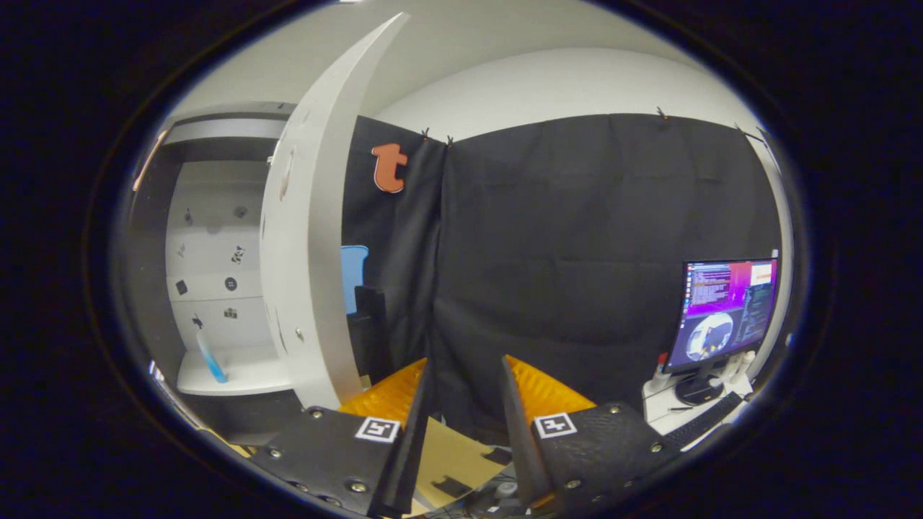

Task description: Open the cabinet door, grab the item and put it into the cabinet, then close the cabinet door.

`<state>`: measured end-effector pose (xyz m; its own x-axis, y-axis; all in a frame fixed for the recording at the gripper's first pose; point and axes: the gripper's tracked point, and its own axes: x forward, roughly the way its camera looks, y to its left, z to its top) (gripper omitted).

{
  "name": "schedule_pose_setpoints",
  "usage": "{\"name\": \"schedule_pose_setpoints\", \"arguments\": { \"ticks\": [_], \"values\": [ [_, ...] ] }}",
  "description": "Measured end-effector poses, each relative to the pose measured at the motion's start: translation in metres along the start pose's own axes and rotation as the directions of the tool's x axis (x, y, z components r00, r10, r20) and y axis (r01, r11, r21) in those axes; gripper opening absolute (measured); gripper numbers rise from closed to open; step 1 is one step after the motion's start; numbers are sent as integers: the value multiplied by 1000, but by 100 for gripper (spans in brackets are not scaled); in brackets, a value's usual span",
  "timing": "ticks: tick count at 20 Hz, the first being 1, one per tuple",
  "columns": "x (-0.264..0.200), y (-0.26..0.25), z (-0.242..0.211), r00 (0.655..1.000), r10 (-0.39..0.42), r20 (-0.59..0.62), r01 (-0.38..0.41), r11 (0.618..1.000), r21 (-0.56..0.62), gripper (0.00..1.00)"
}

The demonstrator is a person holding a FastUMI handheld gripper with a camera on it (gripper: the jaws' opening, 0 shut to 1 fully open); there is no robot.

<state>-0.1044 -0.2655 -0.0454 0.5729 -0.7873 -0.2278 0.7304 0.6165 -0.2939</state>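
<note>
- Your gripper sits nearest the lens, fingers spread apart with nothing between them, aimed at the black cloth wall.
- Below the fingers, a tan surface shows with a few small dark bits on it.
- Just left of the left finger, the white cabinet door stands swung wide open, edge-on to you.
- Beyond the door, the cabinet interior is lit, with pale shelves and small dark marks on its back panel.
- Your task item, a slim blue-and-white object, leans upright on the cabinet's lower shelf, well apart from the gripper.
- Far right of the fingers, a monitor is lit on a white desk, keyboard in front.
</note>
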Motion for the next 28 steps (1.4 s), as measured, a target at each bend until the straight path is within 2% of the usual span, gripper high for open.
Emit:
{"name": "schedule_pose_setpoints", "arguments": {
  "ticks": [8,12,19,24,28],
  "values": [
    [-12,27,-6,977,206,-48,-204,978,35,53],
    [-24,38,-16,973,221,-68,-222,975,-8,53],
    [-22,48,-15,953,292,-86,-292,956,9,53],
    [-41,73,-15,912,398,-98,-397,917,28,53],
    [-55,104,-21,857,501,-123,-498,865,58,53]
  ]
}}
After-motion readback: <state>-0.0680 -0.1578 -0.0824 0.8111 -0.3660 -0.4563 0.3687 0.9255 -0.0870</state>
